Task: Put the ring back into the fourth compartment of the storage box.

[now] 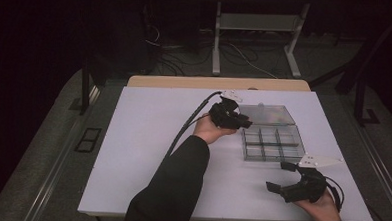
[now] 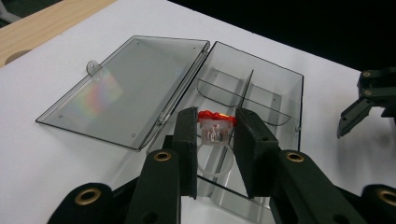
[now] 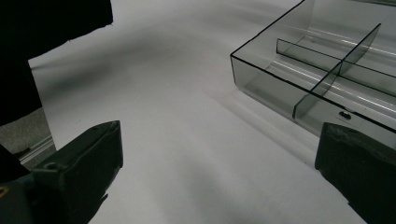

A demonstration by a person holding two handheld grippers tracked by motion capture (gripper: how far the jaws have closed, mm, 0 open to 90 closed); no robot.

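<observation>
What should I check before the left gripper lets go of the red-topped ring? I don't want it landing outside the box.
1. Ring gripped between the left gripper's fingers: ok.
2. Box lid folded fully open, flat on the table: ok.
3. Ring over the clear box, not the table: ok, it hangs above the near compartments.
4. Which compartment lies directly under the ring: cannot tell.
5. Right gripper away from the box opening: ok, open, on the table beside it.
6. Compartments free of other items: ok.
</observation>
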